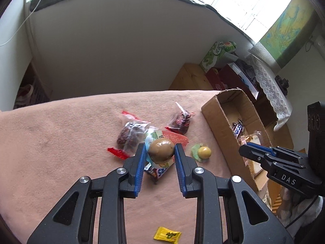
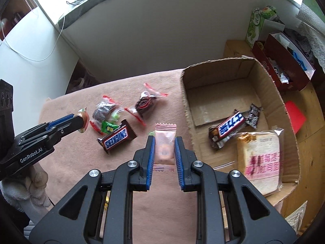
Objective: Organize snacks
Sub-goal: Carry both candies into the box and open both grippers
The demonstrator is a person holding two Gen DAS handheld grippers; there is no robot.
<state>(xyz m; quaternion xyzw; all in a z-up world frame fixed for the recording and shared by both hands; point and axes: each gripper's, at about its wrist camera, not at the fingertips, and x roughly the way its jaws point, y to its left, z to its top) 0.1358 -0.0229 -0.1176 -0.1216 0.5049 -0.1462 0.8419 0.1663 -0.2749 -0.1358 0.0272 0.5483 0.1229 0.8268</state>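
The left gripper [image 1: 160, 152] pinched a packaged brown egg [image 1: 161, 149] between its blue pads, lifted above the pink cloth [image 1: 61, 142]. The right gripper [image 2: 164, 148] was clamped on a pale pink sachet [image 2: 165, 145], which stood upright between its fingers, just left of the cardboard box [image 2: 288, 109].

The cardboard box sat at the right edge of the cloth. Inside it lay a chocolate bar [image 2: 228, 129] near the middle, a small dark wrapper [image 2: 252, 116] touching the bar's far end, and a packet of sliced bread [image 2: 259, 160] against the near right wall.

Left of the box, loose on the cloth, was a second chocolate bar [image 2: 116, 139], with a green candy [image 2: 108, 127] touching its far side. Farther from the box lay two clear packets of dark snacks with red ends: one [image 2: 145, 102] closer to the box, the other [image 2: 104, 110] beyond the green candy. In the left wrist view, a yellow ball in a green wrapper [image 1: 203, 152] rested on the cloth between the held egg and the box, and a small yellow sachet [image 1: 167, 233] lay well apart from the box, toward the near edge of the cloth.

Beyond the box stood a wooden table [image 2: 233, 48] carrying a green carton [image 2: 257, 23] and a dark red box [image 2: 284, 69].
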